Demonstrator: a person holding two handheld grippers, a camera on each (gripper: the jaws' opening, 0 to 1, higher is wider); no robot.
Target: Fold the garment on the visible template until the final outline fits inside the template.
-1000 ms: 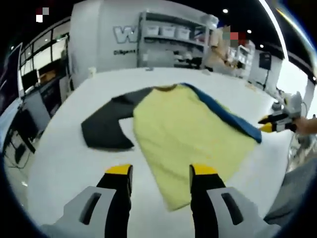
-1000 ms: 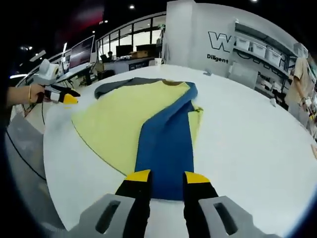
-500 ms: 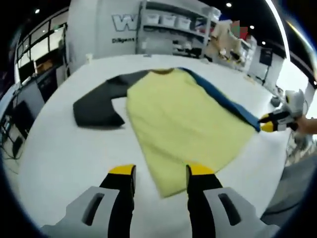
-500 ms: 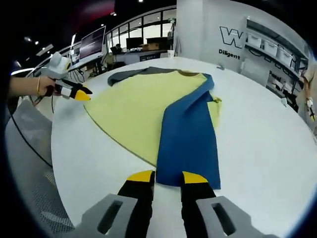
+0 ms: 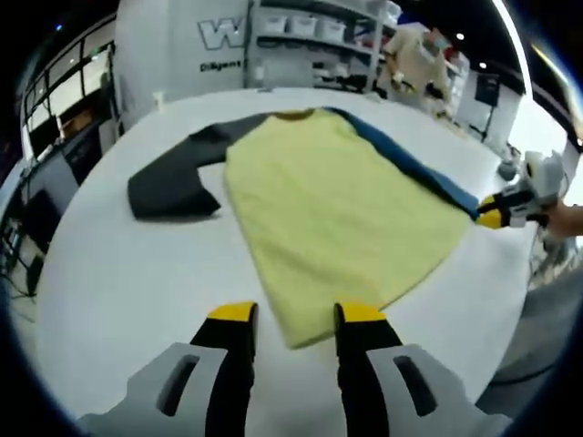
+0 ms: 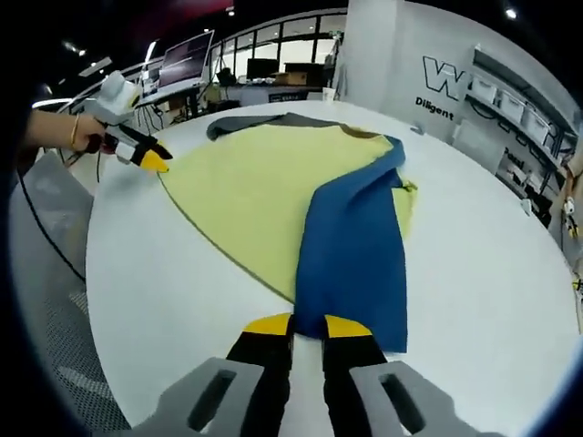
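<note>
A yellow garment (image 5: 337, 209) lies flat on the white round table (image 5: 118, 300), its dark grey sleeve (image 5: 173, 177) spread to one side. Its blue sleeve (image 6: 355, 246) is folded down over the body. My left gripper (image 5: 296, 315) is open, its jaws astride the corner of the yellow hem (image 5: 293, 335). My right gripper (image 6: 308, 325) has its jaws close together with a narrow gap, at the corner of the blue cuff (image 6: 314, 305). In the left gripper view the right gripper (image 5: 496, 214) sits at the blue sleeve's end. In the right gripper view the left gripper (image 6: 146, 159) is at the hem corner.
The table edge (image 6: 91, 291) runs close to both grippers. A hand (image 6: 59, 132) holds the left gripper. Shelving (image 5: 319, 36) and a white wall with lettering (image 6: 446, 82) stand beyond the far side. Desks with monitors (image 6: 182, 68) stand beyond the table.
Both pairs of jaws have narrowed, the right pair far more. Both cameras have moved closer to the cloth edges. The garment itself lies as before.
</note>
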